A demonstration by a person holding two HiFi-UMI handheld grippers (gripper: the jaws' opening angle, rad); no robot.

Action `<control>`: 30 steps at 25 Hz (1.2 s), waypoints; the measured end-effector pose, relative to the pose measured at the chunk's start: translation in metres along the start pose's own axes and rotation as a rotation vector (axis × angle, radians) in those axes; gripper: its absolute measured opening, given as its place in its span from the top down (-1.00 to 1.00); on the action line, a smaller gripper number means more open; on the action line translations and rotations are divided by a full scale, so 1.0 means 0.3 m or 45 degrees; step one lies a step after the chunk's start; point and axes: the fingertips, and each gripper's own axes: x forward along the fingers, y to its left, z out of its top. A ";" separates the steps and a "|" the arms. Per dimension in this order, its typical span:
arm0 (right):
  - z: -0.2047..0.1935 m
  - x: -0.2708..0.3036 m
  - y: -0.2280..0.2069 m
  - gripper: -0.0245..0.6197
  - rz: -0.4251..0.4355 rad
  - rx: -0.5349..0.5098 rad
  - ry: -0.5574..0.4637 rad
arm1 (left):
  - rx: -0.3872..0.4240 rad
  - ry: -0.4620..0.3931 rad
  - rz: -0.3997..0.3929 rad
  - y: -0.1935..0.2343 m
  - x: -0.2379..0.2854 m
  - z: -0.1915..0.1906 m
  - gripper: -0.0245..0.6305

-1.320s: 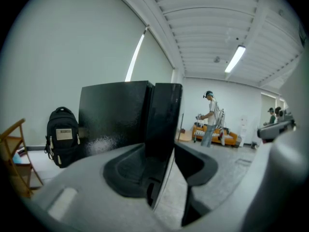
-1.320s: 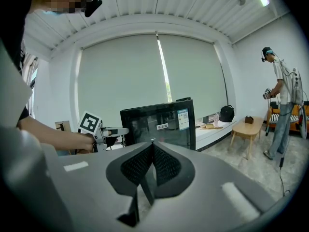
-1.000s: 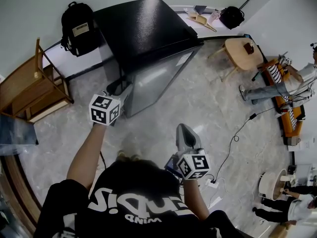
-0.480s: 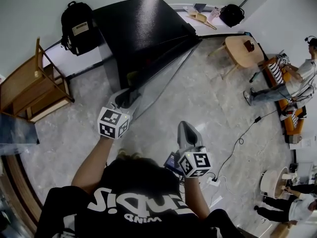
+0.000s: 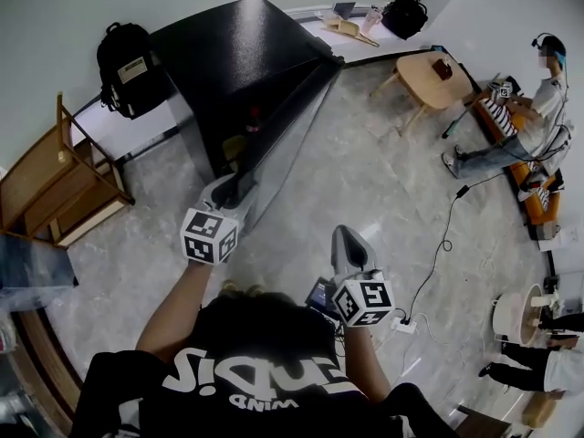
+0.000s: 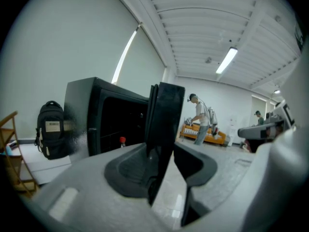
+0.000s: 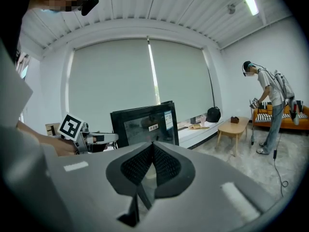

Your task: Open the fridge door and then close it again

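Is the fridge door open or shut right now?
Open, partway: the fridge door stands swung away from the cabinet, and the dark interior with a red-capped item shows.

Fridge (image 5: 239,48): black casing, glossy top. Fridge door (image 5: 287,137): dark, mirror-glossy front. Left tool (image 5: 235,185) and right tool (image 5: 343,237): matt grey plastic. Right tool's pads (image 7: 164,164): dark, ribbed. Floor (image 5: 383,199): polished stone-look tile. Backpack (image 5: 123,57), far left: black cloth. Chair (image 5: 46,167), left: bare wood.

Fridge door (image 5: 278,158) standing ajar and jutting out over the floor (image 5: 365,190), bare floor lying open to its right, backpack (image 5: 123,67) and wooden furniture (image 5: 64,176) crowding the left side, small desk (image 5: 436,76) and trailing cable (image 5: 445,235) sitting farther right.
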 end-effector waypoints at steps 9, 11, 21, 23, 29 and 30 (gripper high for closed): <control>0.004 -0.038 -0.006 0.93 -0.022 0.002 -0.019 | -0.001 0.017 -0.063 -0.093 0.003 -0.015 0.40; 0.000 -0.046 -0.009 0.93 -0.028 0.007 -0.019 | -0.004 0.018 -0.075 -0.111 0.004 -0.016 0.40; 0.002 -0.075 -0.026 0.93 -0.070 0.022 -0.039 | -0.008 0.033 -0.141 -0.176 0.004 -0.027 0.43; 0.006 -0.081 -0.034 0.93 -0.080 0.022 -0.044 | -0.008 0.035 -0.142 -0.180 0.004 -0.027 0.44; 0.007 -0.096 -0.064 0.93 -0.120 0.047 -0.055 | -0.016 0.048 -0.152 -0.192 0.011 -0.031 0.45; 0.007 -0.096 -0.064 0.93 -0.122 0.048 -0.056 | -0.019 0.051 -0.155 -0.193 0.012 -0.032 0.45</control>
